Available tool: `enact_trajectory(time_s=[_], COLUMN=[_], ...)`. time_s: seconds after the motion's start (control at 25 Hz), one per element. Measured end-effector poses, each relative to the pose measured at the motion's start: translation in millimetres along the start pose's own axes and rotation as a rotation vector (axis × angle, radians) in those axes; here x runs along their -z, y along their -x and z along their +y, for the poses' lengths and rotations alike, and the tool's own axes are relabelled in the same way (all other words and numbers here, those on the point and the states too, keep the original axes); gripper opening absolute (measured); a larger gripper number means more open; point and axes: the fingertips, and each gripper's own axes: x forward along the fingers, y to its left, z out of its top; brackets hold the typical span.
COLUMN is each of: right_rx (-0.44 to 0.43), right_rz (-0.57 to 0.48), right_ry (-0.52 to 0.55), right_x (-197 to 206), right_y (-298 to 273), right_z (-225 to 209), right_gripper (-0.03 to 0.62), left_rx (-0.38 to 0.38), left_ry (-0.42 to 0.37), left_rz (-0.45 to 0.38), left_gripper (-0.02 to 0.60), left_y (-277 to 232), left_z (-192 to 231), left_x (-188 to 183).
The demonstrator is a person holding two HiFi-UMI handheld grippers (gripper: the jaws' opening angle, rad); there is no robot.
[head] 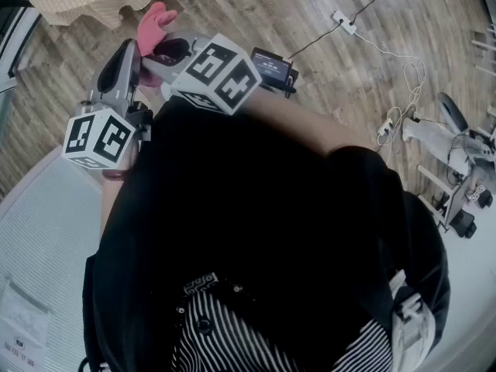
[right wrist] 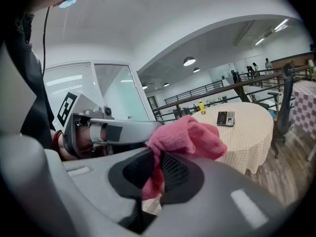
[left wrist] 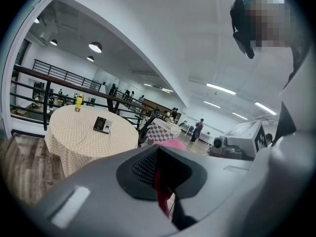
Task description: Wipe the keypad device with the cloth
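Right gripper [right wrist: 157, 169] pinching pink cloth [right wrist: 185, 137], left gripper [left wrist: 159, 181] closed on it too (red sliver between its jaws), keypad device [right wrist: 226, 118] on far round table [right wrist: 254, 137]

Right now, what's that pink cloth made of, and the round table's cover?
Pink cloth: looks like soft, fuzzy terry or microfibre, matte; it bunches in plump folds. Table cover: seemingly thin woven fabric, checked, draping in folds at the edge.
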Motion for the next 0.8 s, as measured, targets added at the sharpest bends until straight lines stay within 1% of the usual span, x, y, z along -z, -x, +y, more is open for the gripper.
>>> enact_trajectory(time_s=[0.16,0.4,0.6,0.68,0.8], right_rx=[-0.004,-0.025,-0.037,-0.046,-0.064], right_rz=[-0.011,-0.038,-0.061,-0.07,-0.083], right_ry=[0.001,0.02,0.007,0.001,-0.021], right_x=[-5.8,-9.5,-13.2,-14.8,-12.4], right_y=[3.0,15.1,18.9,22.6,26.3], right_z=[-2.2,-5.6,-9.9,-12.1,-12.2], right_gripper=[0.043,0.043,0.044,0.044,0.044], left_rx=[-0.012,0.004,0.004,0.008,0.015], left_ry=[0.006,0.002,-0.003,-0.019,-0.063], left_rz=[-0.019,-0.068,-0.072,-0.071,-0.045], left_gripper=[0.003,0.003,0.003,0.003,0.003], left_y=[-2.6,-7.8,-12.6,-15.3,-15.2], left_z=[-2.2,-15.2,-18.4,-24.3,-36.6], left_x=[-5.4,-10.4,-13.7,-15.6,-13.0])
